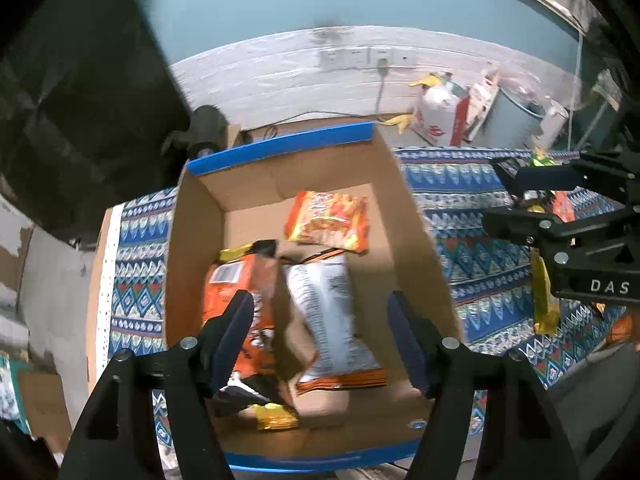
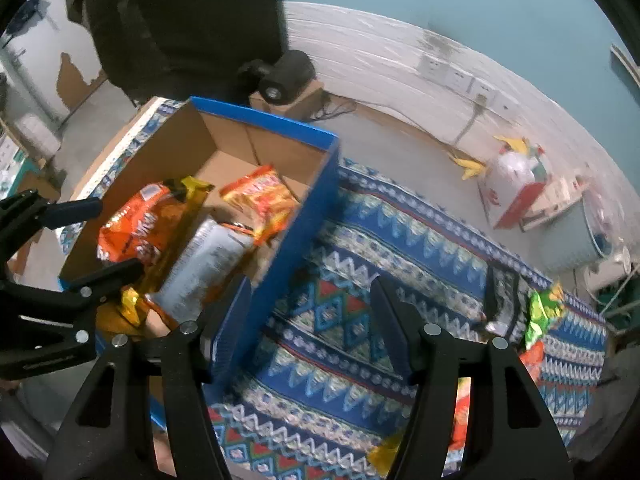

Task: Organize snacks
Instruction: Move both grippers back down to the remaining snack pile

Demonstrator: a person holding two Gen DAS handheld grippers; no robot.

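Observation:
A cardboard box with blue rims (image 1: 280, 148) (image 2: 308, 208) holds three snack bags: an orange bag (image 1: 236, 304) (image 2: 136, 224), a white bag lying back-side up (image 1: 328, 312) (image 2: 204, 264) and a small orange-yellow packet (image 1: 326, 220) (image 2: 260, 196) at the far end. My left gripper (image 1: 320, 328) hangs open and empty above the box. My right gripper (image 2: 312, 320) is open and empty over the patterned cloth (image 2: 360, 264) beside the box. It also shows in the left wrist view (image 1: 504, 196). More snacks lie on the cloth: a green bag (image 2: 542, 312), a yellow packet (image 1: 544, 300) and orange bags (image 2: 460, 412).
The patterned cloth (image 1: 472, 240) covers the table. A black roll (image 2: 286, 74) stands on a small box behind the snack box. A white-red bag (image 1: 440, 116) and clutter sit at the back right by the wall. A dark cloth (image 1: 72, 80) hangs at left.

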